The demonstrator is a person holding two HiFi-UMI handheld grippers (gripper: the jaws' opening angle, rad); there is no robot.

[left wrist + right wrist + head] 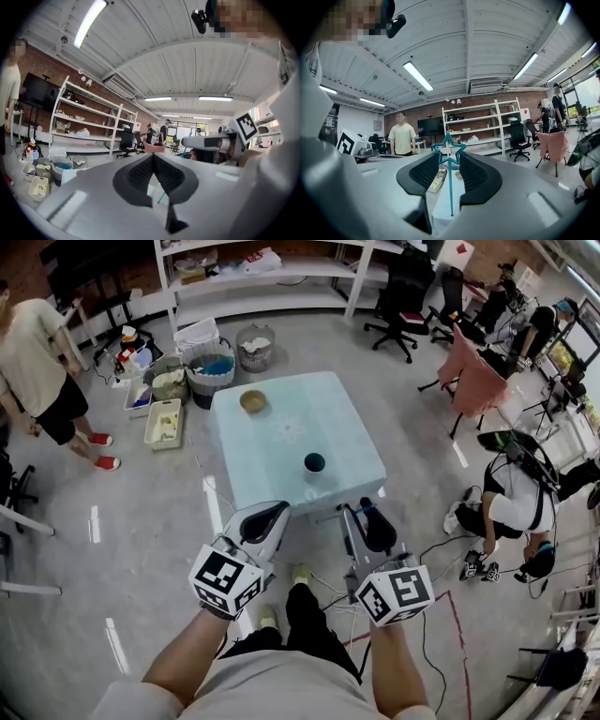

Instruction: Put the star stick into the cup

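Two claws are held just short of the table [349,432]. The right claw [449,158] pinches the star stick [451,187], with the star at its jaw tips. The left claw [153,156] is closed and holds nothing. The cup [314,462] stands on the table.

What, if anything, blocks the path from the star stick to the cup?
Nothing visible: the star stick is in the right gripper, and bare table lies before the cup; the bowl sits beyond.

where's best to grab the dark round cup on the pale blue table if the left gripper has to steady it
Grip the dark round cup across its outer wall, coming in level from the pale blue table's near edge. It stands upright with its mouth facing up, so a side grip likely keeps the opening free.
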